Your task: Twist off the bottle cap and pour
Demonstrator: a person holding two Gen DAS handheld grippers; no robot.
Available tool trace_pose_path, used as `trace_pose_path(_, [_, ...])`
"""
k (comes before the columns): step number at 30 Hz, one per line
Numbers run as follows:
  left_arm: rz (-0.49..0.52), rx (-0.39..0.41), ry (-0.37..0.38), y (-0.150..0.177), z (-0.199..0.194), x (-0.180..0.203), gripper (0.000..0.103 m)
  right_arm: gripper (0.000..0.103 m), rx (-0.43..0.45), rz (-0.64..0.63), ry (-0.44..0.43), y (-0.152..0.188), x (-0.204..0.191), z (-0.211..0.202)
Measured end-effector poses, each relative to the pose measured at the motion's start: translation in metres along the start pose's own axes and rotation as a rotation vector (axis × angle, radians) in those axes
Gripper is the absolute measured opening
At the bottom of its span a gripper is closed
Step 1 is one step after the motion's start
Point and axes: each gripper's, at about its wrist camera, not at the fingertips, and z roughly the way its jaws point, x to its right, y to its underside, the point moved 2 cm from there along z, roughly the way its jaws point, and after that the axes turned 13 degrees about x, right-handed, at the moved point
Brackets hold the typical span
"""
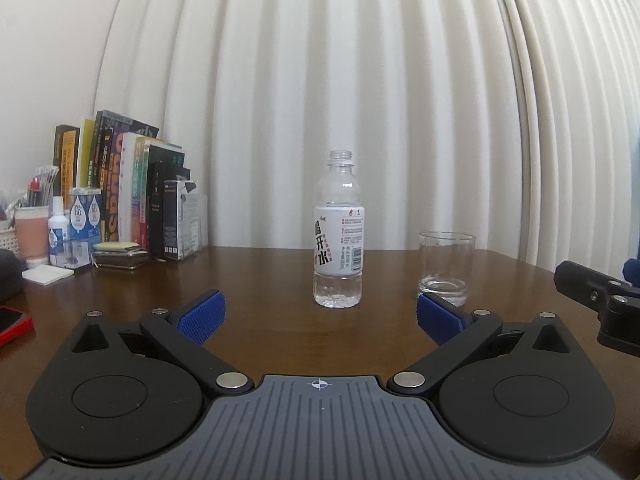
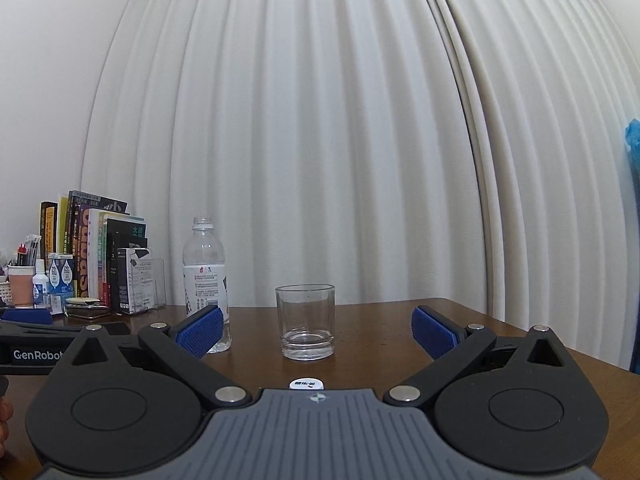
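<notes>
A clear plastic bottle (image 1: 338,236) with a white label stands upright and uncapped on the brown table, with a little water at its bottom. It also shows in the right wrist view (image 2: 205,276). A clear glass (image 1: 445,268) stands to its right, holding a thin layer of water; it shows centred in the right wrist view (image 2: 306,322). The white cap (image 2: 306,384) lies on the table just before my right gripper's body. My left gripper (image 1: 319,318) is open and empty, short of the bottle. My right gripper (image 2: 318,332) is open and empty, short of the glass.
A row of books (image 1: 120,184), small boxes, a pen cup (image 1: 30,232) and bottles stand at the table's back left. A red phone (image 1: 12,326) lies at the left edge. White curtains (image 1: 360,80) hang behind. The table's right edge (image 2: 520,328) is close.
</notes>
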Motion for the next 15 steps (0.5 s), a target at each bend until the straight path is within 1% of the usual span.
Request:
trace_pose_path(2, [-0.008,-0.003,-0.008,-0.0002,-0.0001,-0.0006,0.103,0.103,0.002,0.0,-0.002,0.0,0.0001,-0.0005])
trace_pose_path(10, [0.036,0.008,0.001,0.0001,-0.0031,0.0044,0.103,0.103,0.006,0.0,-0.008,0.0008,-0.0008,-0.0013])
trace_pose_path(15, [0.028,0.006,0.006,0.0001,-0.0034,0.0034,0.103,0.103,0.007,0.001,-0.01,0.0008,-0.0005,-0.0018])
